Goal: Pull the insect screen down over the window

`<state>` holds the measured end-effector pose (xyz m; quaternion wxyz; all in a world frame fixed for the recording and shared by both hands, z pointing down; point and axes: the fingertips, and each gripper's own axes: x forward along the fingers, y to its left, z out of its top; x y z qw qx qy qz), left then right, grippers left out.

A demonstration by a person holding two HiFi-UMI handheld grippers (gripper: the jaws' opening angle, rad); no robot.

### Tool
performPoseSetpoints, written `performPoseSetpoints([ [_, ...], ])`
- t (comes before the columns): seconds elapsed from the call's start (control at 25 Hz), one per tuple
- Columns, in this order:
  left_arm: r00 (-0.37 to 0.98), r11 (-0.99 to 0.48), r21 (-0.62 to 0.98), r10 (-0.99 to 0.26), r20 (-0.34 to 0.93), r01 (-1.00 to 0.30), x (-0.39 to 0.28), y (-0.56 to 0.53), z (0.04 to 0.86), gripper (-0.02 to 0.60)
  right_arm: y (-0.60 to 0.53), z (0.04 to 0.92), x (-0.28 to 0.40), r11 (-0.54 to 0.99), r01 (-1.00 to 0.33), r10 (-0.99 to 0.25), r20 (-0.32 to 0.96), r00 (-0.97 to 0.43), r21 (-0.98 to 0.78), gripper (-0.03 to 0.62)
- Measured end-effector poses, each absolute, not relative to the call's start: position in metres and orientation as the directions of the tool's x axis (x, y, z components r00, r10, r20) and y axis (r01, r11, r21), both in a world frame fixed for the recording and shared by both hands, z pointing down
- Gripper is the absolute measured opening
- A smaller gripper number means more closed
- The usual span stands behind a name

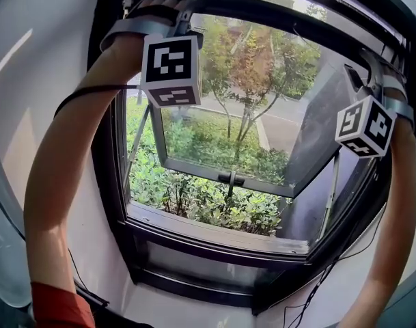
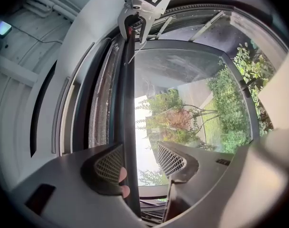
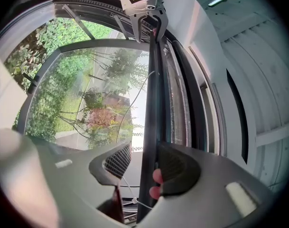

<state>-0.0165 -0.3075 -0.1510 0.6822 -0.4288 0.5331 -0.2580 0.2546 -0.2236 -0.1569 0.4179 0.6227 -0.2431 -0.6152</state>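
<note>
The insect screen's dark pull bar [image 1: 262, 7] runs along the top of the window frame. My left gripper [image 1: 160, 5] is up at its left end and my right gripper [image 1: 368, 63] at its right end. In the left gripper view the bar [image 2: 127, 103] passes between the open jaws of my left gripper [image 2: 139, 153], lying against the left pad with a gap to the right pad. In the right gripper view the bar [image 3: 153, 103] lies against the right pad of my open right gripper [image 3: 144, 158]. A narrow strip of screen mesh [image 2: 99, 113] shows behind the bar.
The window sash [image 1: 228, 115] is swung outward, with its handle [image 1: 231, 178] at the bottom rail. Trees and shrubs lie outside. The dark sill [image 1: 214, 227] is below. Cables [image 1: 317, 292] hang at the lower right. A thin white cord [image 3: 135, 103] hangs beside the bar.
</note>
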Motion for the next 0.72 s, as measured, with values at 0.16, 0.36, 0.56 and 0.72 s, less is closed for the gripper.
performPoseSetpoints([
  [0.16, 0.293, 0.506, -0.857, -0.809, -0.51, -0.094, -0.016, -0.306, -0.142, 0.215, -0.223, -0.148, 0.255, -0.534, 0.21, -0.818, -0.564, 0.118, 0.819, 0.179],
  [0.36, 0.297, 0.505, -0.859, -0.81, -0.505, -0.083, -0.016, -0.304, -0.13, 0.214, -0.221, -0.136, 0.255, -0.545, 0.202, -0.815, -0.571, 0.101, 0.814, 0.179],
  [0.56, 0.3, 0.503, -0.862, -0.814, -0.497, -0.062, -0.017, -0.304, -0.118, 0.215, -0.221, -0.124, 0.254, -0.538, 0.207, -0.821, -0.564, 0.093, 0.817, 0.179],
  [0.72, 0.3, 0.475, -0.88, -0.835, -0.462, -0.035, -0.019, -0.305, -0.099, 0.214, -0.22, -0.109, 0.254, -0.527, 0.218, -0.827, -0.555, 0.089, 0.821, 0.179],
])
